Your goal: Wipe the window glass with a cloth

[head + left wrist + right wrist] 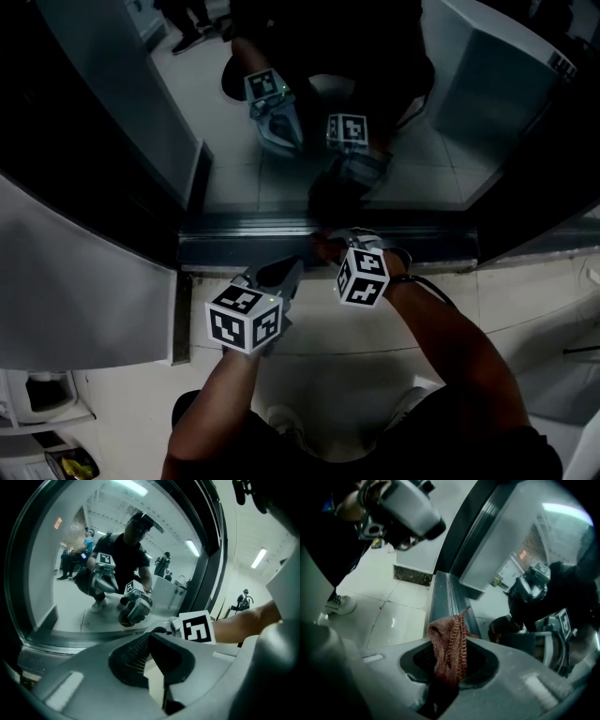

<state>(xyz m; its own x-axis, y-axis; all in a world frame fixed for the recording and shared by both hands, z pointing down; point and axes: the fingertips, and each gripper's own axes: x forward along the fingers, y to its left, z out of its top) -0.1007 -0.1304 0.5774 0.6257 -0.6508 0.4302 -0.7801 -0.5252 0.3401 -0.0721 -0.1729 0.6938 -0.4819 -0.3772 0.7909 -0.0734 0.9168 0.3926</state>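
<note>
The window glass (309,141) is dark and mirrors both grippers and the person holding them. A reddish-brown knitted cloth (449,646) is bunched between the jaws of my right gripper (449,660), which is shut on it. In the head view that right gripper (333,248) points at the bottom edge of the pane, just above the metal bottom rail (244,246), with the cloth (322,249) at its tip. My left gripper (281,274) hovers to its left, a little lower, over the sill. Its jaws meet at the tips with nothing between them (151,641).
A grey panel (75,281) stands against the frame on the left. Pale floor tiles (525,291) run under the sill, with the person's shoes (281,417) below. White items (37,394) sit at the bottom left corner. A dark upright frame post (211,559) bounds the pane.
</note>
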